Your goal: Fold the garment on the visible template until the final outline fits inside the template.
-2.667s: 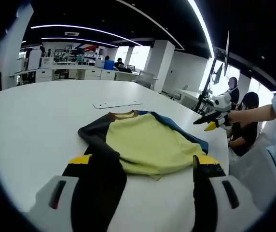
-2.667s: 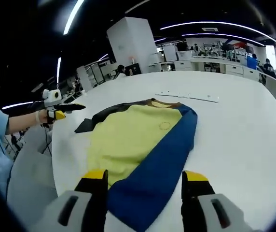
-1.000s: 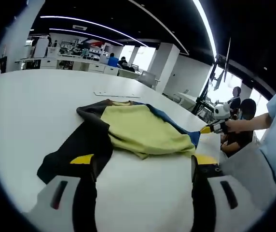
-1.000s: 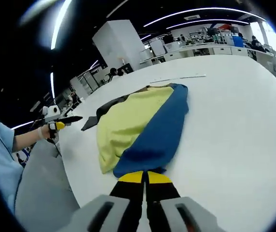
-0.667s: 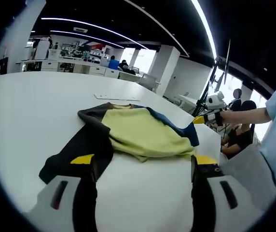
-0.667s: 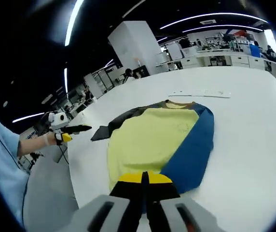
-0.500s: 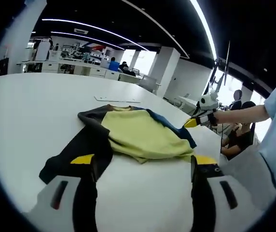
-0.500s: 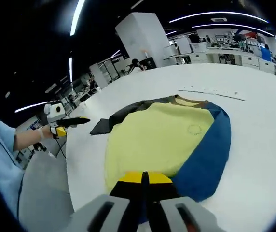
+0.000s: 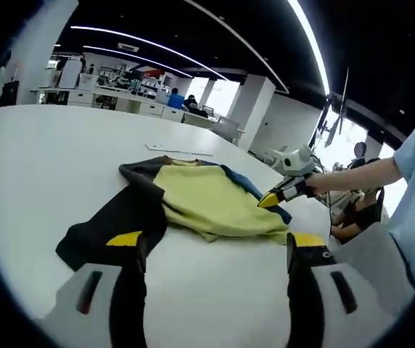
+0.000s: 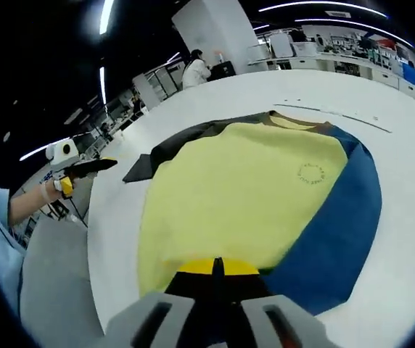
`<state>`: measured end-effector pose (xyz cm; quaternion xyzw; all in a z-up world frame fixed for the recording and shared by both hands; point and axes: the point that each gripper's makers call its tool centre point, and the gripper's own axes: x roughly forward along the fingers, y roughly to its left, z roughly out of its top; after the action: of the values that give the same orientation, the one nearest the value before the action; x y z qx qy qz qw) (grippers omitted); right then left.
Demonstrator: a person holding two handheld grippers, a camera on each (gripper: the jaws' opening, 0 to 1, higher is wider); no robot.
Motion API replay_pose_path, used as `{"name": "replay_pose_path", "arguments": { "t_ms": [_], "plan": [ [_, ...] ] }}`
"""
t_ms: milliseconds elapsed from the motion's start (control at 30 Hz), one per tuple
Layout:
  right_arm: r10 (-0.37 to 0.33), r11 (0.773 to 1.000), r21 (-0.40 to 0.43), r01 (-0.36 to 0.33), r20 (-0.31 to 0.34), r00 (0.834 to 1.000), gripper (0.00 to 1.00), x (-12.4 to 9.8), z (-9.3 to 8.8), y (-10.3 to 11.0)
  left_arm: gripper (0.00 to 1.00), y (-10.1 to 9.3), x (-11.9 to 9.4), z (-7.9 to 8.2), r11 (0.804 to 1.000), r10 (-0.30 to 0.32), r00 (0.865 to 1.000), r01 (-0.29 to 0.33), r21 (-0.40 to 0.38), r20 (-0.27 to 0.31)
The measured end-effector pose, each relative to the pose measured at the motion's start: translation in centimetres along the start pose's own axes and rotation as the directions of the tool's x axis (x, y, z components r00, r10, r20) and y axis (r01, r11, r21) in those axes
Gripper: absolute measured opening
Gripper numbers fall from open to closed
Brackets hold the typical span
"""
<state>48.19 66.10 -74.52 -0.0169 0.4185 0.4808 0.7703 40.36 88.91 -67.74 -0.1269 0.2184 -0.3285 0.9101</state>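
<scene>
Your garment [image 9: 207, 203], a shirt with a yellow body, one black sleeve and one blue sleeve, lies spread on the white desk [image 9: 40, 167]. In the left gripper view its black sleeve [image 9: 113, 221] trails toward you at the near left, while the yellow panel sits in the middle with the blue sleeve [image 9: 247, 190] along its far right edge.

Your left tool [image 9: 211, 243] is wide apart, its two yellow-tipped jaws standing either side of bare desk just near of the shirt's hem, touching no cloth. In the right gripper view you can see that same tool [image 10: 84, 168] at the far left, off the desk edge and well apart from the black sleeve end.

Your right tool [image 10: 217, 267] has its jaws pressed together with the yellow tips meeting. It sits right at the near hem of the yellow panel [image 10: 244, 196], where yellow meets blue [image 10: 338, 232]; cloth seems pinched there, though the contact itself is hidden under the tips. In the left gripper view that tool [image 9: 271, 199] sits low over the right side of the shirt, your hand [image 9: 316, 183] behind it.

A thin white strip [image 9: 177, 149] lies on the desk beyond the collar.
</scene>
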Motion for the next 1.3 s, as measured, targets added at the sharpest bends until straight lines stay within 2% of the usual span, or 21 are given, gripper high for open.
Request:
{"name": "replay_pose_path", "arguments": {
  "t_ms": [67,133,167,300,400,500,567,600,867,1067,1167,1233,1300],
  "plan": [
    [-0.016,0.999,0.032,0.015,0.021,1.0,0.03,-0.6,0.3,-0.1,0.77,-0.1,0.2,0.1,1.0,-0.004,1.0,0.004,-0.001,0.002],
    [-0.001,0.999,0.035,-0.002,0.078,0.997,0.12,-1.4,1.2,0.2,0.77,-0.2,0.4,0.1,1.0,-0.009,1.0,0.009,0.001,0.001],
    [-0.008,0.999,0.038,0.005,0.082,0.997,0.16,-1.8,1.2,0.1,0.77,-0.3,0.5,0.1,1.0,-0.012,1.0,0.012,0.0,0.001],
    [-0.059,0.997,-0.037,0.064,0.124,0.991,0.33,-3.7,1.6,-0.3,0.77,-0.5,0.8,0.3,1.0,-0.02,1.0,0.02,-0.008,0.011],
    [-0.071,0.996,-0.049,0.077,0.126,0.989,0.35,-4.9,1.2,0.0,0.77,-0.7,1.0,0.5,1.0,-0.028,0.999,0.028,-0.007,0.015],
    [-0.078,0.996,-0.038,0.084,0.127,0.989,0.31,-5.7,0.5,0.0,0.77,-0.8,1.1,0.4,0.999,-0.035,0.999,0.035,-0.005,0.007],
    [-0.076,0.996,-0.029,0.08,0.118,0.99,0.2,-5.9,-0.1,-0.1,0.76,-0.8,1.2,0.3,0.999,-0.036,0.999,0.036,-0.005,0.005],
    [-0.075,0.997,-0.014,0.077,0.119,0.99,0.17,-5.9,-0.3,-0.2,0.76,-0.8,1.2,0.3,0.999,-0.038,0.999,0.038,-0.007,0.005],
    [-0.102,0.993,0.067,0.095,0.097,0.99,0.18,-4.7,-1.7,-1.8,0.76,-0.9,1.1,0.3,0.999,-0.038,0.999,0.038,-0.01,0.004],
    [-0.099,0.992,0.081,0.093,0.075,0.992,0.17,-3.4,-1.8,-2.0,0.76,-0.4,0.3,0.2,1.0,-0.018,1.0,0.019,-0.021,0.012],
    [-0.089,0.992,0.092,0.082,0.068,0.994,0.11,-3.0,-2.0,-1.9,0.76,-0.2,0.0,0.1,1.0,-0.011,1.0,0.011,-0.024,0.016],
    [-0.068,0.992,0.109,0.059,0.073,0.995,0.0,-3.0,-1.9,-1.5,0.76,-0.2,-0.2,0.1,1.0,-0.006,1.0,0.007,-0.027,0.015],
    [-0.063,0.991,0.127,0.051,0.085,0.994,0.0,-3.2,-1.7,-1.2,0.76,-0.1,-0.2,0.0,1.0,-0.004,1.0,0.004,-0.029,0.017]
  ]
}}
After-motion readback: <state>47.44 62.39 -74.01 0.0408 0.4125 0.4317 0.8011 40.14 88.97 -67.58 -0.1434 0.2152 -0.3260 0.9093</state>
